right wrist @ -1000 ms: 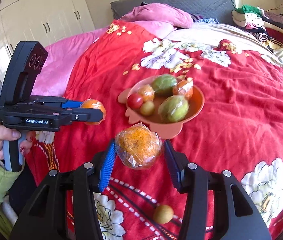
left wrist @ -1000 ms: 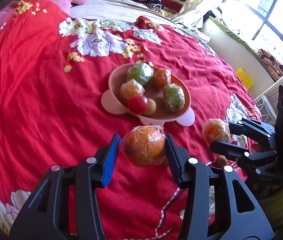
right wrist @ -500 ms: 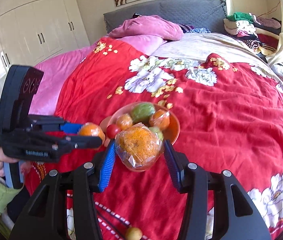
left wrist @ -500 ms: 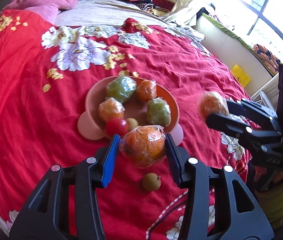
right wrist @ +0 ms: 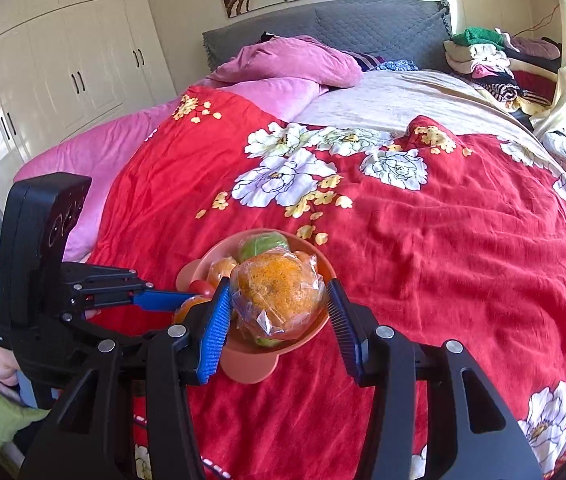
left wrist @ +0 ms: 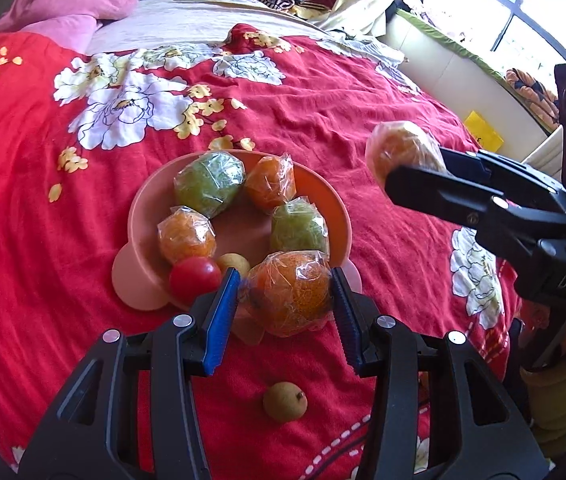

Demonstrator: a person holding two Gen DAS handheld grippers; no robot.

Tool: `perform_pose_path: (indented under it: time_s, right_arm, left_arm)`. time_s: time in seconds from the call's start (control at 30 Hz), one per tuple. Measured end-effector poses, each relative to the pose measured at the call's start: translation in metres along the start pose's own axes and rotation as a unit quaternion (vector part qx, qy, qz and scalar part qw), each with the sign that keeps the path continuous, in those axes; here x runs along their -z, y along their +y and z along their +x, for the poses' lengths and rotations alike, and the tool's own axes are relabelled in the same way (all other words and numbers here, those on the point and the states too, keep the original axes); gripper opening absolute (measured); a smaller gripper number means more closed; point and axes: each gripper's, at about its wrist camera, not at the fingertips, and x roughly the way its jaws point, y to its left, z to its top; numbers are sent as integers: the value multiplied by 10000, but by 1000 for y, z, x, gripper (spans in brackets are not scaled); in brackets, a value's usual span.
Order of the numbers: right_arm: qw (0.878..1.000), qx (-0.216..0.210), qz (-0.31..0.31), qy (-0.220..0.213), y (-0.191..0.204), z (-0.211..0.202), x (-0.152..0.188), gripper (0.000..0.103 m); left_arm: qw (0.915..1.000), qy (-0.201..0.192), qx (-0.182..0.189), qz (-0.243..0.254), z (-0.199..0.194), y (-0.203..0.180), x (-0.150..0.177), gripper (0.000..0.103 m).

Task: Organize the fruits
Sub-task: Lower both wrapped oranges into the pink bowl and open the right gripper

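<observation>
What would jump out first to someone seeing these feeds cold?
Each gripper clamps a plastic-wrapped orange: the left gripper holds its orange at the near rim of the pink bowl, the right gripper carries another orange above it. Around them spreads the red floral bedspread, one small brown fruit loose on it.

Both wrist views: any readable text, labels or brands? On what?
"DAS": on the body of the right gripper, seen from the left wrist view.
White label on the side of the left gripper, right wrist view: too small and blurred to read.
Nothing readable on the wrapped fruit, the bowl or the bedspread.
</observation>
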Motion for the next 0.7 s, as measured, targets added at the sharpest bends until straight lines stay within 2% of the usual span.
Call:
perform_pose_path:
  time_s: [0.43, 0.7]
  right_arm:
    - [9998, -36, 28, 190, -13, 29, -7, 47]
    - [9994, 107, 33, 334, -20, 46, -6, 47]
  left_arm:
    - [10000, 17, -26, -49, 8, 7, -2, 38]
    - [10000, -3, -25, -56, 9, 8, -2, 39]
